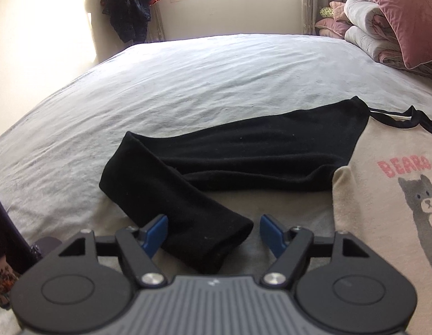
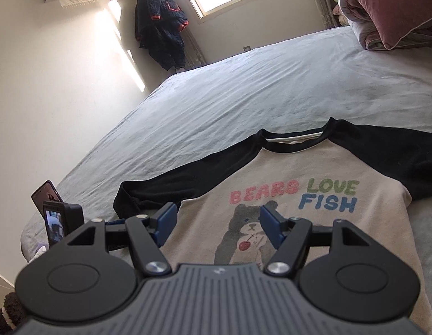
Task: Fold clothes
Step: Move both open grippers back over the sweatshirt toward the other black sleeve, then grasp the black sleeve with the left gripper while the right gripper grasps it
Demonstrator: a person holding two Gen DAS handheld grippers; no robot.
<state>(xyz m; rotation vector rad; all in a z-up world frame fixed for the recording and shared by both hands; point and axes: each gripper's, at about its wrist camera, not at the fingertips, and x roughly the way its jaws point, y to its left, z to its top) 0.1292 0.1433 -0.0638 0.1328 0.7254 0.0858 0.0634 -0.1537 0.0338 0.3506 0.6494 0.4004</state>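
Note:
A beige raglan shirt [image 2: 313,173] with black sleeves and a "BEARS LOVE FISH" bear print lies face up on the bed. Its left black sleeve [image 1: 244,153] is bent back on itself, and the cuff [image 1: 216,240] lies between my left gripper's open blue fingers. My left gripper [image 1: 213,230] is open around that cuff, not closed on it. The shirt's beige body shows in the left wrist view [image 1: 383,195] at the right. My right gripper [image 2: 218,223] is open and empty, hovering over the bear print. The other black sleeve [image 2: 397,150] stretches to the right.
The bed has a pale grey wrinkled sheet [image 1: 188,83]. Folded quilts and a pink pillow [image 1: 394,19] are stacked at the far right. A phone and a small screen device [image 2: 56,212] stand at the bed's left edge. A dark garment [image 2: 160,28] hangs by the window.

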